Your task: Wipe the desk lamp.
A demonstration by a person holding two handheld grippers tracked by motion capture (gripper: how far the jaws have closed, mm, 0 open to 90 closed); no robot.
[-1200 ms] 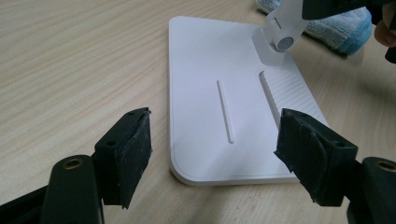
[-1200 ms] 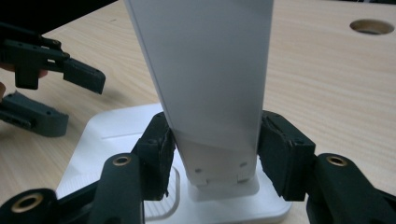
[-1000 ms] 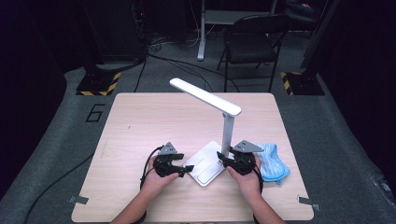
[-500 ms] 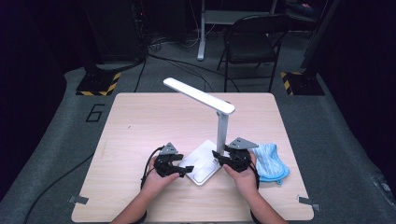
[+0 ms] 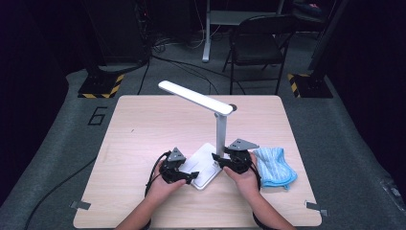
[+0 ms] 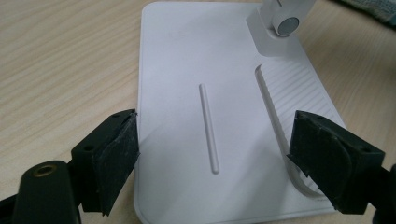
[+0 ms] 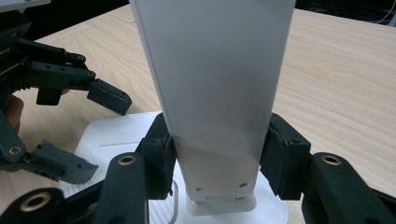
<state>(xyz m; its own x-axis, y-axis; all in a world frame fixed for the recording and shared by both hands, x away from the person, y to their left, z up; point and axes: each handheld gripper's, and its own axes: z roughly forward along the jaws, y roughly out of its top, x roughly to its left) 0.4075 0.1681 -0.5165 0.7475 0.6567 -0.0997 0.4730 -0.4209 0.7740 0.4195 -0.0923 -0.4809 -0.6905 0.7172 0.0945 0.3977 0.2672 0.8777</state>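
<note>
My left gripper point(image 5: 192, 177) sits at the near left edge of the lamp base point(image 6: 205, 112), its jaws just opening, spread on either side of the base without pressing it. The base lies flat on the table point(image 5: 143, 124). My right gripper point(image 7: 217, 154) clamps the lamp's upright post point(image 7: 215, 84) just above the base, with a blue cloth point(image 5: 273, 165) lying just right of it.

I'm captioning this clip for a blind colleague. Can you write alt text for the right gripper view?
The right gripper clamps its two black jaws on the flat white upright post of a desk lamp, just above its white base. At the left, the left gripper reaches over the base with its jaws apart, on a light wooden table.
</note>
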